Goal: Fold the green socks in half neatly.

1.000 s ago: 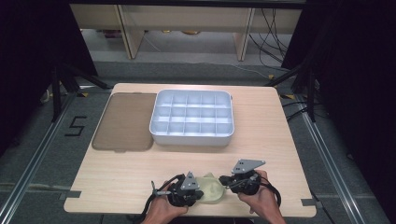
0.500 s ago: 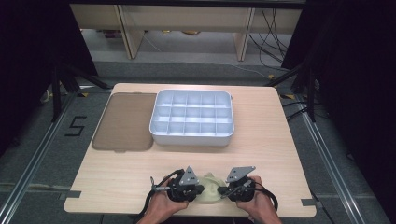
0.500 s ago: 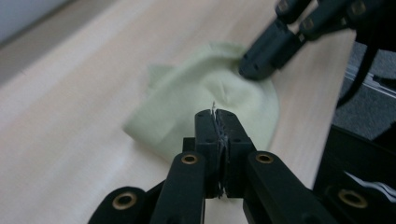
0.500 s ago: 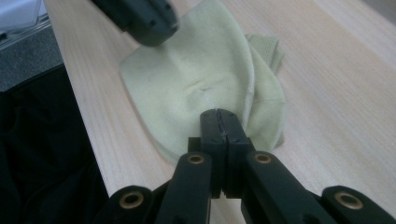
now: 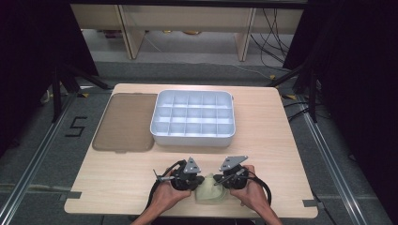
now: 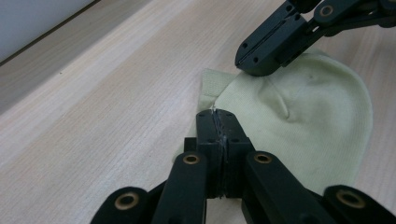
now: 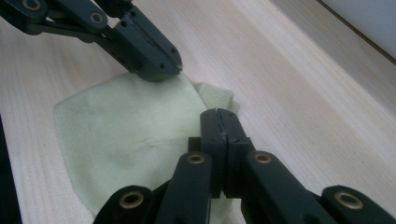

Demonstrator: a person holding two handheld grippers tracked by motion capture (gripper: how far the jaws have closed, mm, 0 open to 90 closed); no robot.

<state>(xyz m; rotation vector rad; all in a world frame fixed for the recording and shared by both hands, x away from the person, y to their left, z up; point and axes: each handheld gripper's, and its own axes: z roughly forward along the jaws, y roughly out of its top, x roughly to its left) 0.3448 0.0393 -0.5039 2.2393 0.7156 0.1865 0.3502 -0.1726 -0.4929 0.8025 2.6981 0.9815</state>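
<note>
A pale yellow-green knitted cloth (image 5: pixel 210 193) lies near the table's front edge, between my two hands. My left gripper (image 5: pixel 201 181) is shut, its tips pinching the cloth's (image 6: pixel 299 116) near edge by the ribbed cuff (image 6: pixel 211 86). My left gripper (image 6: pixel 215 114) points across the bare wood, and the cloth (image 7: pixel 126 126) rises in a small peak to its tip. My right gripper (image 5: pixel 219 181) is shut on the opposite edge, and my right gripper (image 7: pixel 218 114) has its tips at the cuff (image 7: pixel 217 98). The two tips stand close together over the cloth.
A white tray (image 5: pixel 192 138) with several empty compartments stands in the middle of the wooden table (image 5: pixel 117 178). A flat brown lid (image 5: pixel 126 121) lies to its left. Bare wood runs between the tray and my hands.
The right gripper has shifted left, toward the left one, so the two now stand closer together. Both have edged slightly away from the front edge. Both stay shut on the cloth.
</note>
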